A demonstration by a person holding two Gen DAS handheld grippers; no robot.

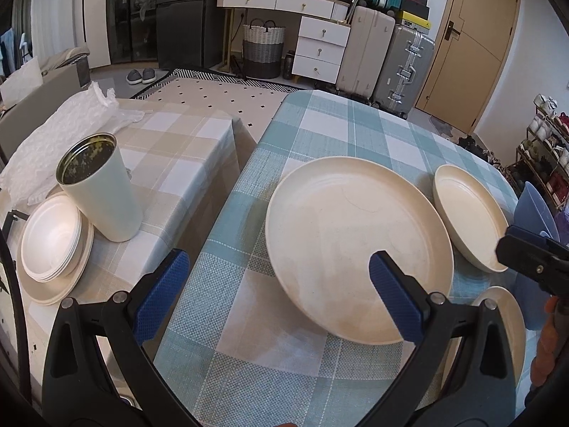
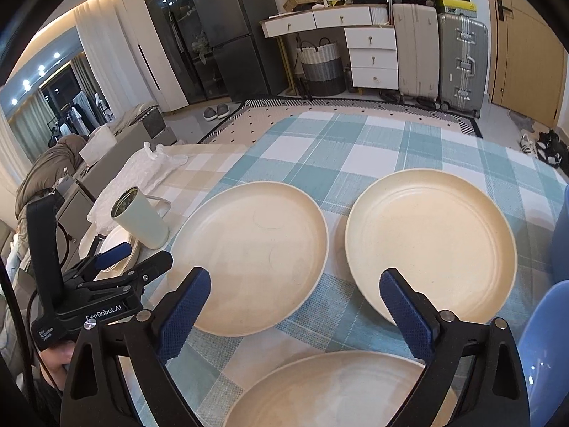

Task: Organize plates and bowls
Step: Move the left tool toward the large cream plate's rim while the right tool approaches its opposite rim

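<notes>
**Three cream plates on the blue check table, both grippers wide apart and holding nothing**

So here's the layout. The table with the blue plaid cloth (image 2: 355,142) has three big cream plates on it. In the right wrist view, the left plate (image 2: 249,256) sits at about 10 o'clock from the middle of the frame, the right plate (image 2: 430,245) at about 2 o'clock, and the near plate (image 2: 338,388) at 6 o'clock, cut off by the bottom edge. The left and right plates lie just beside each other with a strip of cloth between them, not touching.

The right gripper (image 2: 295,302) has its jaws spread wide, nothing between the blue pads; it hangs over the gap between the three plates. The left gripper (image 1: 277,284) is released too, jaws wide, with its right pad in front of the left plate's near edge and its left pad over the gap between the tables. Can't tell if that pad touches the plate.

Over on the beige plaid table (image 1: 177,142), at 9 o'clock in the left wrist view, there's a stack of white bowls (image 1: 49,238) sitting on a plate, with a pale green tumbler (image 1: 99,192) right beside it and crumpled plastic wrap (image 1: 60,124) behind. Something blue (image 2: 547,348) shows at the right edge, hard to say what it is
</notes>
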